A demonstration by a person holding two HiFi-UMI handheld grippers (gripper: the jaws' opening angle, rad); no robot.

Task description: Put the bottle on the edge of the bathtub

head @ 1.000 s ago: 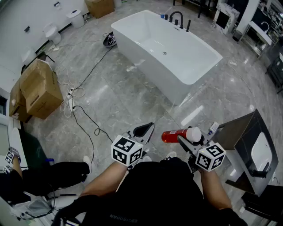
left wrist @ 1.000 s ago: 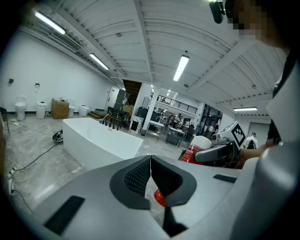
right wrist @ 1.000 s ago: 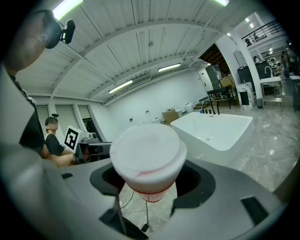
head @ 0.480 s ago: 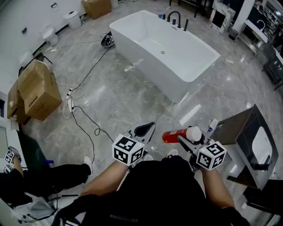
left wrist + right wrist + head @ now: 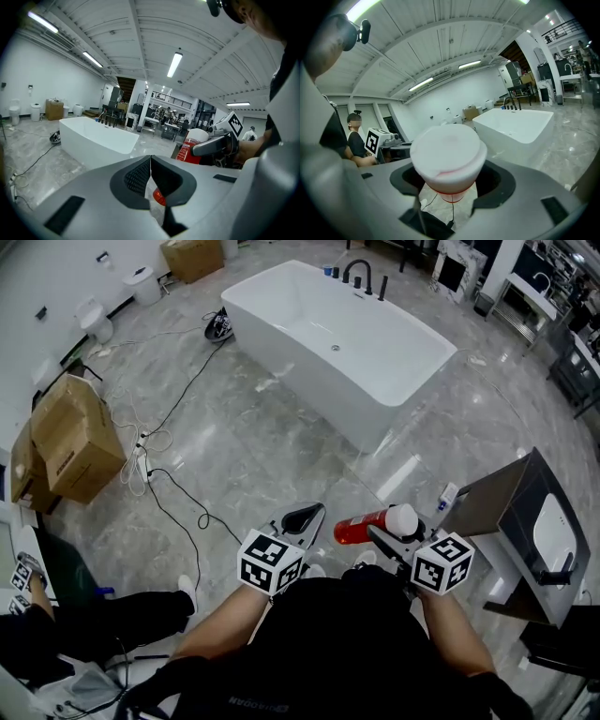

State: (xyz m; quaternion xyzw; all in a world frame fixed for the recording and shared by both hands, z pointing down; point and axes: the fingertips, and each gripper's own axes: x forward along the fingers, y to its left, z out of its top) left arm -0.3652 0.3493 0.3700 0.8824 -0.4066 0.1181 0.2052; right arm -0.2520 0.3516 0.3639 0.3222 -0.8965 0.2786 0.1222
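Right gripper [image 5: 382,531] clamps the white-capped red plastic bottle [image 5: 361,526] (held sideways). Left gripper [image 5: 302,518] closed, empty; white bathtub [image 5: 309,367] well apart.

Bright, even light falls from ceiling tube lamps [image 5: 174,64]; the polished floor [image 5: 253,442] returns pale glare streaks and shadows are faint. The head view is sharp. Both gripper views bulge hard toward black, vignetted corners, and the bottle [image 5: 446,154], close to the lens, looks soft

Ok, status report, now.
Left gripper shut, empty. Right gripper shut on bottle, held sideways. Bathtub ahead, not reached; cables off left.
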